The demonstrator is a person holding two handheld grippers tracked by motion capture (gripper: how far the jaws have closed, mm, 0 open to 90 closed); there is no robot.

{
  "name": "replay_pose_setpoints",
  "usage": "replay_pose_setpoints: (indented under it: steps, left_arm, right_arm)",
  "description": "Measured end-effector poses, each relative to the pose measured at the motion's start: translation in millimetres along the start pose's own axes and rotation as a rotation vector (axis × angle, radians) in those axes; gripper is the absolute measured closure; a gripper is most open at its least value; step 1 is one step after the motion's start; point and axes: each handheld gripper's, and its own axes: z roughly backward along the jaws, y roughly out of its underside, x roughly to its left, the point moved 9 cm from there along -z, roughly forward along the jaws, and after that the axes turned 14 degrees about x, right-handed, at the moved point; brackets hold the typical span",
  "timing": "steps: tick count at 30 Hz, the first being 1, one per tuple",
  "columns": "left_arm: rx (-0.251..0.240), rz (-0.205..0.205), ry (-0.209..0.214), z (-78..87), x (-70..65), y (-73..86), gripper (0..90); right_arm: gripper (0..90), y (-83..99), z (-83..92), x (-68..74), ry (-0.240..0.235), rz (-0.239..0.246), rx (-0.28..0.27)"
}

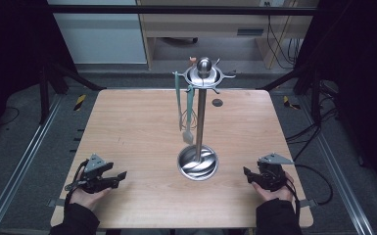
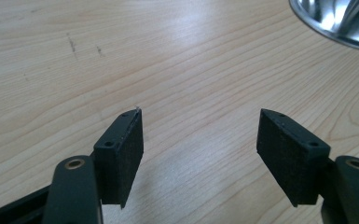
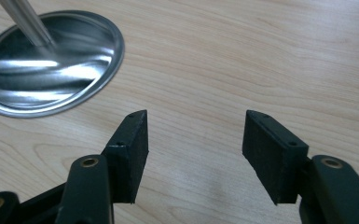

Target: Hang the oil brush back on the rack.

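Utensil stand [image 1: 200, 117] rises at table [image 1: 137, 127] centre; hanging tools look blurry. Left tongs [image 1: 123, 174] and right tongs [image 1: 245, 171], near front corners, gape wide, holding nothing.

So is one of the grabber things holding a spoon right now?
No, both the left hand-held gripper and the right hand-held gripper stand open over bare table, with nothing between their jaws.

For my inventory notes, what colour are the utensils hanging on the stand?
Pale green utensils, clearest in the high view.
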Motion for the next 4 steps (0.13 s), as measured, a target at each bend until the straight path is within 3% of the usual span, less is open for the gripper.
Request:
replay_pose_setpoints:
  steps: [4]
  left_arm:
    - [0.015, 0.002, -0.002, 1.3, 6.9, 5.6, 31.5]
  right_arm:
    - [40.2, 2.7, -1.5, -3.9, 0.001, -0.006, 0.003]
